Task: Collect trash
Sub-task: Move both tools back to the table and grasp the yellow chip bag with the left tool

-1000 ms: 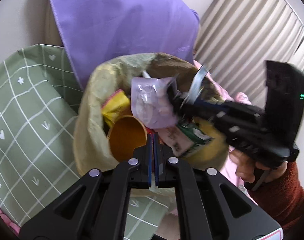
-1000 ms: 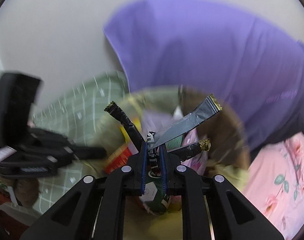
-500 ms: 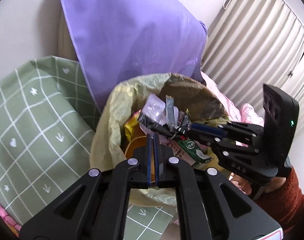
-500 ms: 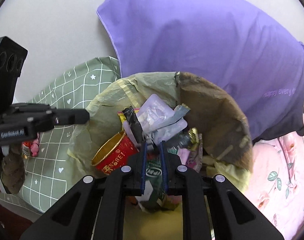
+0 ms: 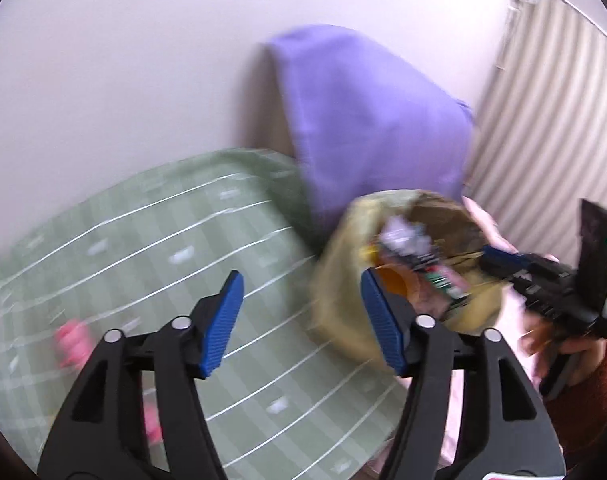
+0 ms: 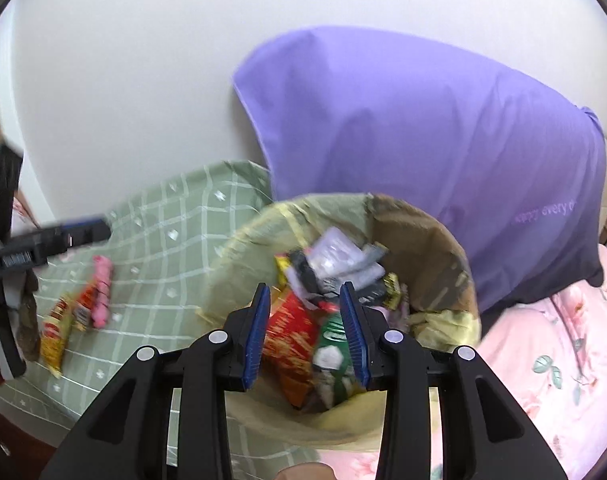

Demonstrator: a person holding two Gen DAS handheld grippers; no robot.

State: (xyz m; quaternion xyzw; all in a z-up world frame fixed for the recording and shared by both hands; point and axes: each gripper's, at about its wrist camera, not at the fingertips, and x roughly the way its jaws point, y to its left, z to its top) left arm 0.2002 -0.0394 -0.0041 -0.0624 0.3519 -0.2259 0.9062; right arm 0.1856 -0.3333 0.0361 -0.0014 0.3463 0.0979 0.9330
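As jaws opened: trash bag (image 6: 419,240) under R gripper (image 6: 306,332).

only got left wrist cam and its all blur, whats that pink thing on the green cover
Observer: A pink wrapper. The right wrist view shows it lying on the green checked cover, outside the bag.
Operator: anything else loose there
Observer: Yes, red-and-yellow packets right beside it.
Operator: right gripper holding anything
Observer: No. The right gripper has just been opening its jaws; nothing is clamped, and it hangs over the trash in the bag.
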